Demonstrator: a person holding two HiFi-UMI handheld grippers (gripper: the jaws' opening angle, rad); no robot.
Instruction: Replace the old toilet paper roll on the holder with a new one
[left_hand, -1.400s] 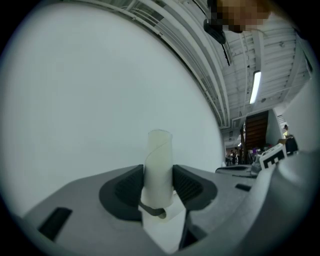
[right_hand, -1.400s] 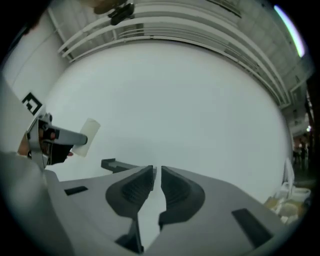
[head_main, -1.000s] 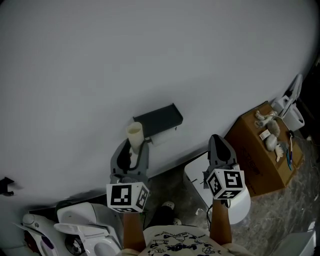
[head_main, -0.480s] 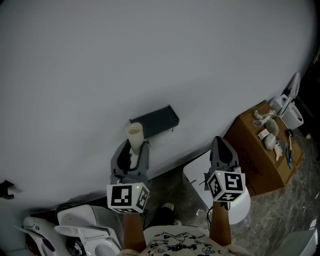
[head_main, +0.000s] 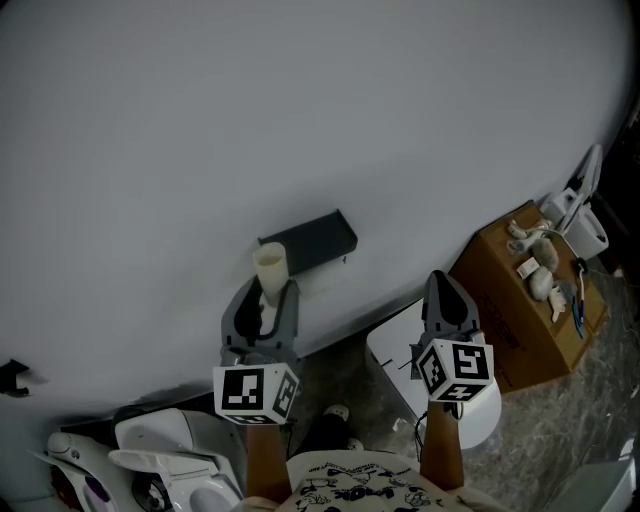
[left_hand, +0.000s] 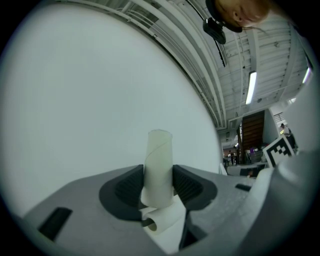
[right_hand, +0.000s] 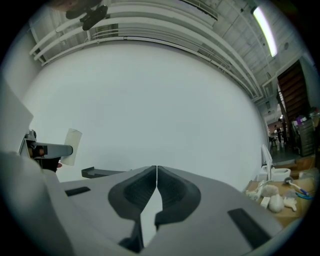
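An empty pale cardboard tube (head_main: 269, 269) stands upright in my left gripper (head_main: 262, 296), which is shut on it. In the left gripper view the tube (left_hand: 159, 165) sits between the dark pads, with a curl of white paper (left_hand: 162, 223) under it. The dark wall holder (head_main: 308, 240) is just up and right of the tube and carries no roll. My right gripper (head_main: 443, 290) hangs to the right of the holder, shut with nothing in it. In the right gripper view, its jaws (right_hand: 156, 172) meet tip to tip, and the holder (right_hand: 102, 172) and the tube (right_hand: 73, 146) show at the left.
A plain white wall fills the background. A white container (head_main: 470, 400) stands on the floor under my right gripper. A cardboard box (head_main: 520, 310) with small pale items on top stands at the right. White plastic objects (head_main: 160, 450) sit at the bottom left.
A pale piece seen under the holder a second ago no longer shows. Both grippers stay almost where they were, the left still holding the tube.
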